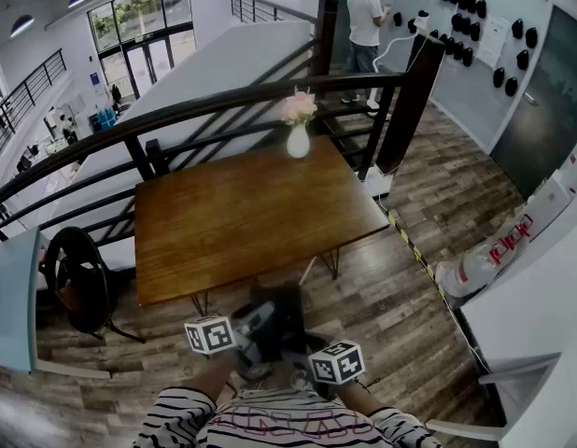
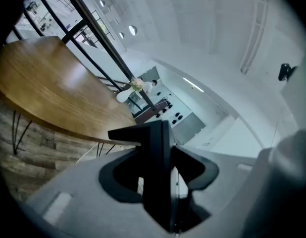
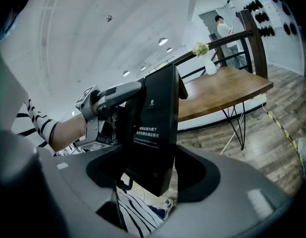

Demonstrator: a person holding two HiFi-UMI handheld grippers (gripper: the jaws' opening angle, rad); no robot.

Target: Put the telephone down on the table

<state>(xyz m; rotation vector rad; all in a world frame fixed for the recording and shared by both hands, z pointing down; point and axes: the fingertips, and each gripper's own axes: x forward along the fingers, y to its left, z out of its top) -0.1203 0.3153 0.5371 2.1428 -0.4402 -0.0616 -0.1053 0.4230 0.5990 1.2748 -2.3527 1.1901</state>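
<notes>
A black telephone point(image 1: 281, 323) hangs in the air close to my body, short of the wooden table's point(image 1: 251, 213) near edge. My left gripper point(image 1: 246, 332) and right gripper point(image 1: 312, 348) flank it, their marker cubes on either side. In the left gripper view the telephone point(image 2: 158, 172) stands edge-on between that gripper's point(image 2: 160, 192) jaws, which grip it. In the right gripper view its flat face with white print point(image 3: 154, 128) fills the gap of my right gripper point(image 3: 153, 177), which is closed on it. The left gripper point(image 3: 111, 100) reaches over the telephone's top there. A thin cable point(image 3: 124, 185) hangs below.
A white vase of pink flowers point(image 1: 298, 136) stands at the table's far edge. A black railing point(image 1: 223, 101) runs behind the table. A dark bag on a chair point(image 1: 78, 278) is at the left. A person point(image 1: 366, 21) stands far back.
</notes>
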